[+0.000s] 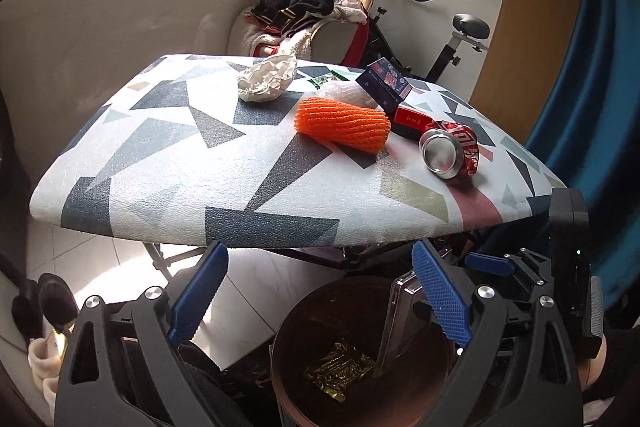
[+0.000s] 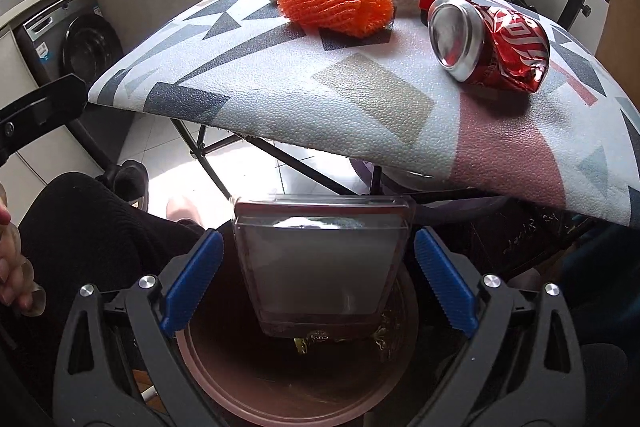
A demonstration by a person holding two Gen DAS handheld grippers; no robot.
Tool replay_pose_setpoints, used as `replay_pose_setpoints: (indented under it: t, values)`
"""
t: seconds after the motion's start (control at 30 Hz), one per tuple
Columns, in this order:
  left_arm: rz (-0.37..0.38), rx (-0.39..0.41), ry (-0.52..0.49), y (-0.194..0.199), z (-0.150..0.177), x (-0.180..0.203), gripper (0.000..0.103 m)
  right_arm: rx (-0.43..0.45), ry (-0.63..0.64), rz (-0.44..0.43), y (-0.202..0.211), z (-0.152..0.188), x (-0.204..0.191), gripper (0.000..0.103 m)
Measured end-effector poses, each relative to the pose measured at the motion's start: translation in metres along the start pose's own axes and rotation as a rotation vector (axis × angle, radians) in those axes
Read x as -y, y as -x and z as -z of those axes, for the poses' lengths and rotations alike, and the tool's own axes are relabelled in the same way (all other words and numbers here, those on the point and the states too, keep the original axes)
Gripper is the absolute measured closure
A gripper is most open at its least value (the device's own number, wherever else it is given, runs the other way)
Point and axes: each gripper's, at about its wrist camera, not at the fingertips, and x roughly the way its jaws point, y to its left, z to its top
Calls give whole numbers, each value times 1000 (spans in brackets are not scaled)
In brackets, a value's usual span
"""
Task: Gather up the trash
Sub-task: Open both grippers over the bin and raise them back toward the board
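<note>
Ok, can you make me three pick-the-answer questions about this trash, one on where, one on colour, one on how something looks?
1. Where is the gold wrapper? A on the table; B in the bin; C on the floor.
2. What colour is the foam net nearest the can? A green; B purple; C orange.
3. How is the can? A crushed, lying down; B whole, standing up; C wrapped in paper.
Answers: B, it lies at the bin's bottom; C, it is bright orange; A, it is dented, on its side.
</note>
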Motion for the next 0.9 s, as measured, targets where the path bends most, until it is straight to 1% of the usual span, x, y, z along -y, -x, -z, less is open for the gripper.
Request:
replay_pose_setpoints:
  t: [0.13,0.3,0.47,0.6,0.73,0.83,0.9]
  values:
    - [-1,-1,10,1,0,-2,12,-9,-11,-3,-1,1,2,6]
    - [-3,1,6,1,0,-2,12,7,-28,6,4,0,6,6]
    - [-11,4,19,2,-1,-4,12,59,-45,33,18,-4,12,6]
    - [-6,4,65,2,-5,-13,11,118,-56,54,32,-10,19,6]
    - [-4,16,107,2,-10,-22,9,156,-60,63,43,-18,28,6]
    - [-9,16,105,0,-15,-23,8,185,-66,59,51,-24,37,6]
    - [-16,20,85,-1,-19,-21,8,203,-63,79,56,-29,43,6]
